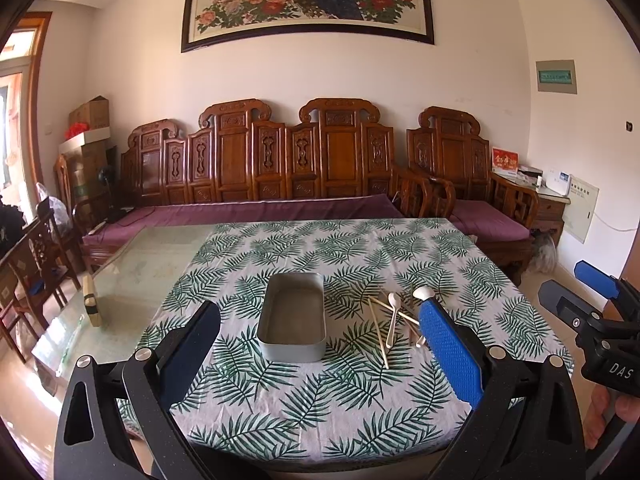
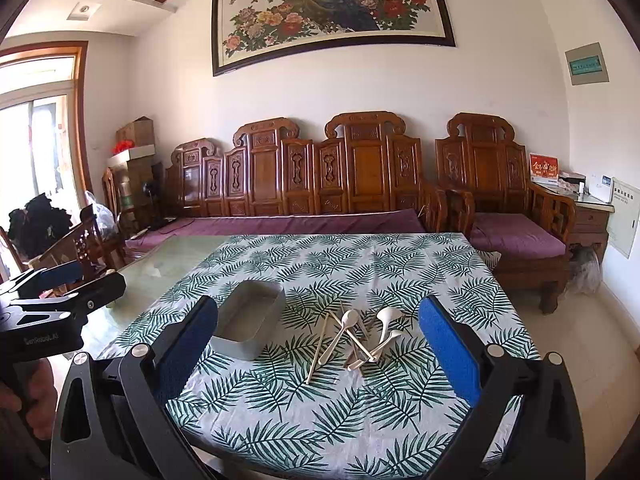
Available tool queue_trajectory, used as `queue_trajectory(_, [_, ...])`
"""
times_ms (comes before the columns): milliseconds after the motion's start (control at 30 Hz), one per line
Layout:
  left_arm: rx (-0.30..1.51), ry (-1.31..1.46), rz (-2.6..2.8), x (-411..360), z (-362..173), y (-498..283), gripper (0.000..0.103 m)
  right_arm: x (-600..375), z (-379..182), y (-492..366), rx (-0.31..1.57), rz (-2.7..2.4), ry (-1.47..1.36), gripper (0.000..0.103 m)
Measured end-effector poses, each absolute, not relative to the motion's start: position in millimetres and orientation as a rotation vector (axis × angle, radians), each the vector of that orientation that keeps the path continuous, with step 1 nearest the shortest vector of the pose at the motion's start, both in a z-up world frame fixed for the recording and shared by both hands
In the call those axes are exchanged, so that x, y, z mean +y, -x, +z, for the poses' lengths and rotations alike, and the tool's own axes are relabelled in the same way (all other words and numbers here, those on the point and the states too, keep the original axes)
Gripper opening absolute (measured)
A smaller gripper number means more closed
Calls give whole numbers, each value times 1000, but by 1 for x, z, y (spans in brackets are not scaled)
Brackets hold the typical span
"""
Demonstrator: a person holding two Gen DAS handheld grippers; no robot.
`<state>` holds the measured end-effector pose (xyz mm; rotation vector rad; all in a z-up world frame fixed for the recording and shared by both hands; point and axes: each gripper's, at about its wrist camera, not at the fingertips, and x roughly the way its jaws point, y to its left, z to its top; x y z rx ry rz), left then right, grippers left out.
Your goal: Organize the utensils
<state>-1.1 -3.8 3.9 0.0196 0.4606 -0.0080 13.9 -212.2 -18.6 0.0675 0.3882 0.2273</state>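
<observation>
Leaf-print tablecloth [image 2: 360, 264]: grey tin [image 2: 250, 330] beside utensil heap [image 2: 354, 340].

One grey metal tray [image 2: 250, 330] sits on the tabletop [image 2: 360, 420]. To its right lies one tangled heap of utensils: three white spoons [image 2: 340, 338] can be told apart, and at least two pale chopsticks [image 2: 318, 350]. Further pieces under the heap are too overlapped to count. Two grippers are in view, left gripper [image 1: 316, 356] and right gripper [image 2: 320, 356].
</observation>
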Motion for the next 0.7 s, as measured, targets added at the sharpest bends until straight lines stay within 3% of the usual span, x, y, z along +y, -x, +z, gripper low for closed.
queue_trajectory(700, [461, -23, -7, -5, 5, 0, 97, -211, -20, -15, 388, 229, -69, 100])
